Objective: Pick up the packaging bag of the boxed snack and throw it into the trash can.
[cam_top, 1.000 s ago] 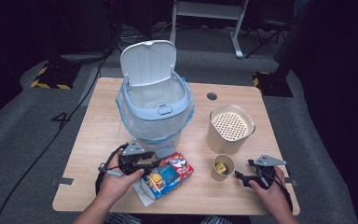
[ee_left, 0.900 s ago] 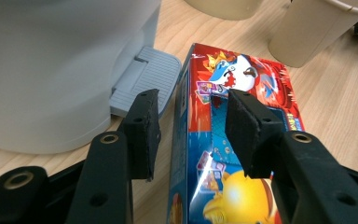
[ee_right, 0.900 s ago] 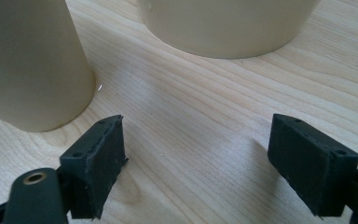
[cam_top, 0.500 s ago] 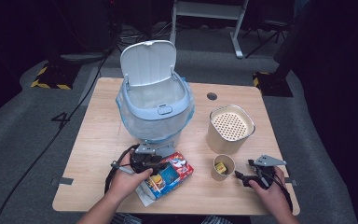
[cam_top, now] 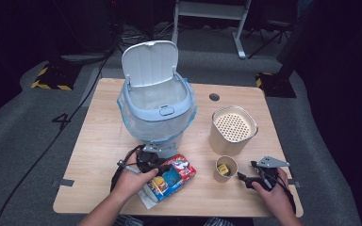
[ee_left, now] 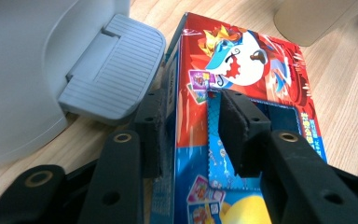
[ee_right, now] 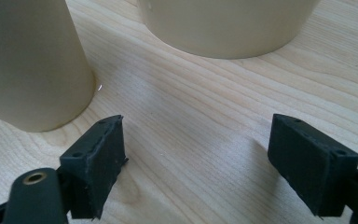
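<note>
Left hand-held gripper (ee_left: 189,130) set around the edge of a red and blue carton (ee_left: 251,88); right hand-held gripper (ee_right: 196,163) parted over bare wood.

The carton lies flat on the bench (cam_top: 99,141) near its front edge, just in front of the foot pedal (ee_left: 114,77) of the pale blue lidded bin (cam_top: 158,106), whose lid stands open. In the left gripper view one jaw sits against the carton's side and the other on its printed top face, though a firm pinch cannot quite be made out from here. The right hand-held gripper rests low at the front right with its jaws wide apart and nothing between them, near a small paper cup (cam_top: 226,168) that holds something yellow. Behind the cup stands a cream canister with a perforated top (cam_top: 232,129).
</note>
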The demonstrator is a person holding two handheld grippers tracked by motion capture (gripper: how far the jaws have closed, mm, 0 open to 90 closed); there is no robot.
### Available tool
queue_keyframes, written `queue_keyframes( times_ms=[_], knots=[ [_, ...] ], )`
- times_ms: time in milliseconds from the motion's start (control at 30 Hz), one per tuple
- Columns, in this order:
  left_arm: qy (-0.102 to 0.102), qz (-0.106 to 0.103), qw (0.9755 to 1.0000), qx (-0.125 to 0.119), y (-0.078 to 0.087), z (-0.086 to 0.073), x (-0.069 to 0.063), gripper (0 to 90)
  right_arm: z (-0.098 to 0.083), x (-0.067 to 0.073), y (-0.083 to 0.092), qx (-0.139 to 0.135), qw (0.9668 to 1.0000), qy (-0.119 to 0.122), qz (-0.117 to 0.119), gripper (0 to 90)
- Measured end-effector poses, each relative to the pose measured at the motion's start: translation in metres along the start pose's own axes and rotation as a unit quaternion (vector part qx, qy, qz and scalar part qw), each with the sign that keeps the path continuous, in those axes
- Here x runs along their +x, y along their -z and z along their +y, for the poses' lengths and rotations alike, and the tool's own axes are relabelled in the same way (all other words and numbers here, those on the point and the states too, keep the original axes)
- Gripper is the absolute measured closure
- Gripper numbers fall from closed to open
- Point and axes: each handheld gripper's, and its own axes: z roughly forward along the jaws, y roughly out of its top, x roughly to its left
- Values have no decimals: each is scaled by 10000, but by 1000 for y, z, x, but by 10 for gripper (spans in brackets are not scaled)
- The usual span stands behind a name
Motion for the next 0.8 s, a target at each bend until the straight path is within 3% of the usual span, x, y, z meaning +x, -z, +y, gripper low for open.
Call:
queue_keyframes(
  times_ms=[200, 433, 733, 800],
  knots=[
    [-19, 62, 9999, 102, 0, 3, 1, 698, 0, 0, 0, 0, 10000, -1, 1, 191],
    [-239, 251, 9993, 107, 3, 3, -3, 738, 0, 0, 0, -1, 10000, 0, 2, 191],
    [-310, 199, 9987, -366, 20, 0, -12, 742, 0, 0, 0, 1, 10000, 0, 1, 191],
    [-329, 134, 9978, -568, 28, 0, -16, 743, 0, 0, 0, 0, 10000, -1, 1, 191]
  ],
)
